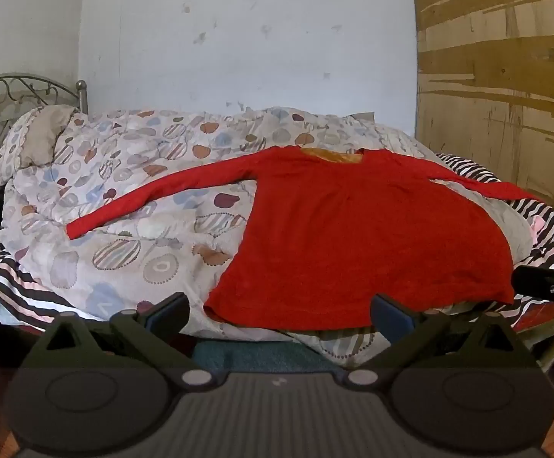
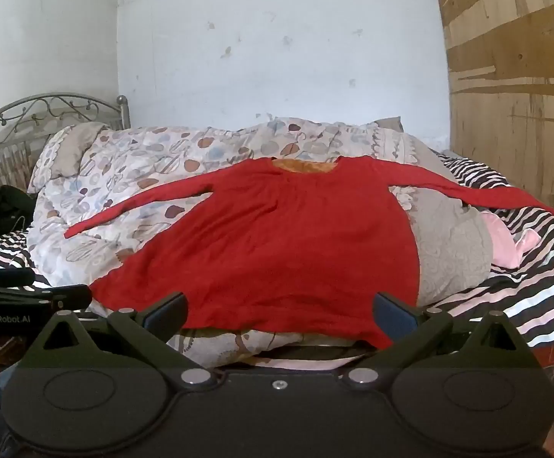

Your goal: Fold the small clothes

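A red long-sleeved top [image 1: 360, 244] lies spread flat on the bed, both sleeves stretched out, its orange-lined neck at the far side and its hem nearest me. In the right wrist view the same red top [image 2: 288, 244] fills the middle. My left gripper [image 1: 278, 315] hovers open just short of the hem, nothing between its blue-padded fingers. My right gripper [image 2: 280, 313] is open too, level with the hem and empty. The right gripper [image 1: 544, 284] also shows at the edge of the left wrist view, and the left gripper [image 2: 28, 297] shows in the right wrist view.
The top rests on a rumpled duvet [image 1: 124, 198] printed with ovals, over a striped sheet [image 2: 525, 286]. A grey cloth [image 2: 452, 244] and a pink garment [image 2: 506, 244] lie right of the top. A metal headboard [image 2: 28, 122] stands left, a wooden panel [image 1: 506, 76] right.
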Demonstrator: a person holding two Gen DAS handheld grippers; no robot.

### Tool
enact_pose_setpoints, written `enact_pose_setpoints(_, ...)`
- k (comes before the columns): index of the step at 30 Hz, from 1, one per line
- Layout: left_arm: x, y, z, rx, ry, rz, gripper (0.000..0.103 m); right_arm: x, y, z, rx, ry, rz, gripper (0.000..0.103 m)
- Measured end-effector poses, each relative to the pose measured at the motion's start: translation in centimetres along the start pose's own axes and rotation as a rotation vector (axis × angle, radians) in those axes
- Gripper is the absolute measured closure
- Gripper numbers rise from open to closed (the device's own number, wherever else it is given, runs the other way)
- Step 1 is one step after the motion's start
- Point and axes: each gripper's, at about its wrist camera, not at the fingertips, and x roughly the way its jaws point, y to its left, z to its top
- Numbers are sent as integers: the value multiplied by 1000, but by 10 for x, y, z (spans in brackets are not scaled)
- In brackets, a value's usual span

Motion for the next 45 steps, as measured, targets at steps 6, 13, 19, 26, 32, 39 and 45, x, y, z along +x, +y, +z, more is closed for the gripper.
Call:
enact_pose_setpoints(6,0,0,0,5,-2,2,1,0,0,1,-1,2,-3,0)
enact_pose_setpoints(13,0,0,0,8,-4,3,1,0,0,1,-2,7,-2,0)
enact_pose_setpoints(19,-3,-3,8,10,-3,0,1,-1,0,1,0,8,-3,0)
enact_pose_setpoints(26,-2,-4,4,8,-1,1,0,-2,-2,1,3,10,-2,0)
enact_pose_setpoints(32,-2,-4,4,8,-1,0,1,1,-1,0,4,13,-2,0)
enact_pose_setpoints(39,-2,-4,4,8,-1,1,1,1,-1,0,5,13,-2,0)
enact_pose_setpoints(45,-2,-4,4,9,-1,1,1,1,-1,0,5,16,-2,0)
